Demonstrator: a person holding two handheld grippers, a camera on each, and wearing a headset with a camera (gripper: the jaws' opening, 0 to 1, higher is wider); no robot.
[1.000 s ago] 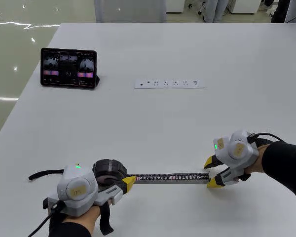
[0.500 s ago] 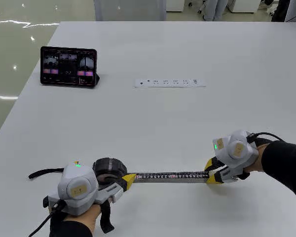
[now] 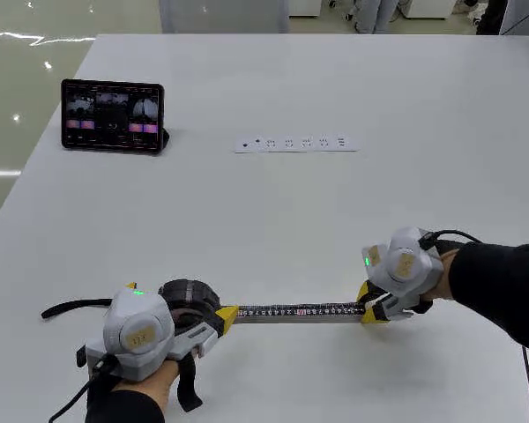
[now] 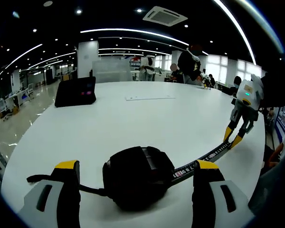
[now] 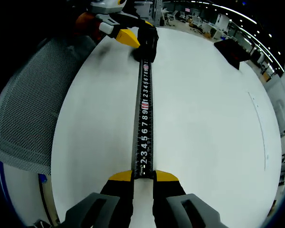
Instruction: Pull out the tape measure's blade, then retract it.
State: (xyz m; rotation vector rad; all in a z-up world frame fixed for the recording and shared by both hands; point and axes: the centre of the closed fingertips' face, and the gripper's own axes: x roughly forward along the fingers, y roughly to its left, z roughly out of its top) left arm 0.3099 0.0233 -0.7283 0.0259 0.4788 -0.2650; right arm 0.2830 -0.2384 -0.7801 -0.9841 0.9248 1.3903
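Tape measure's blade drawn out flat across the white worktop between the two tools.
The right hand-held gripper has its jaws closed almost together on the blade's free end, numbers facing up. The left hand-held gripper stands wide apart around the black case, which lies on the worktop near the front edge, with a gap showing beside its left jaw. A tablet and a power strip sit farther back.
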